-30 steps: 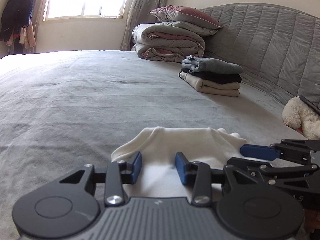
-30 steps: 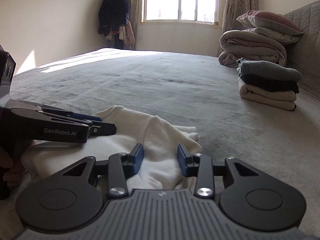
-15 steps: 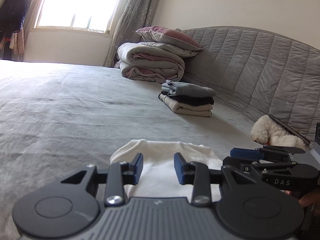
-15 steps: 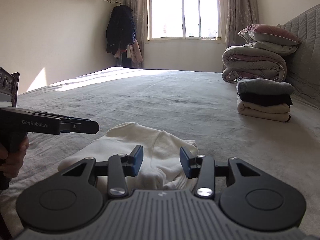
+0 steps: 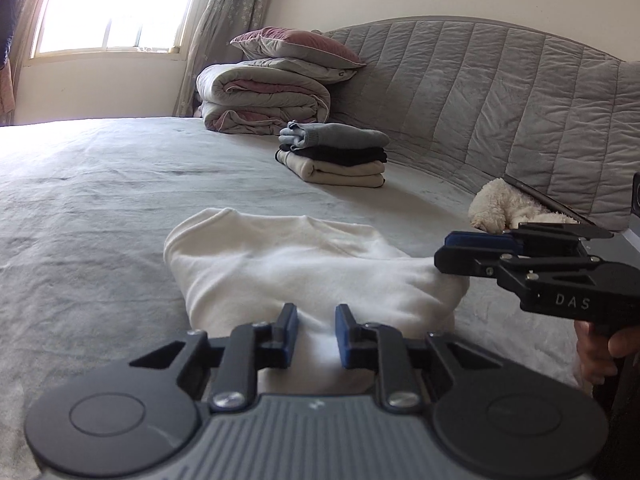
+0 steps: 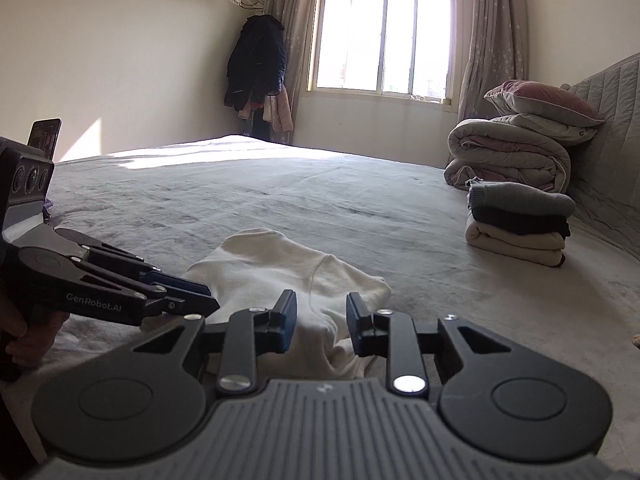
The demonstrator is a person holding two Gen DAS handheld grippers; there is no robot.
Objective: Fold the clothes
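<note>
The white garment (image 5: 304, 276) lies partly folded on the grey bed (image 5: 100, 200), low in the frame centre. The left gripper (image 5: 316, 334) is closing with the cloth's near edge between its pads; whether they pinch it cannot be told. The right gripper (image 6: 321, 326) is likewise closing over the garment's near right corner, grip unconfirmed.

Left wrist view: mounted on the left gripper (image 5: 316, 334), low and close over the bed (image 5: 100, 200), facing along its fingers toward the quilted headboard (image 5: 500, 100) and the window (image 5: 112, 4). Right wrist view: mounted on the right gripper (image 6: 322, 322), equally low, facing across the bed toward the window wall and corner. Both share the white garment (image 5: 304, 264) directly ahead, the stack of folded clothes (image 6: 520, 224), the rolled bedding (image 6: 508, 156), and each other's gripper at the frame edge.
</note>
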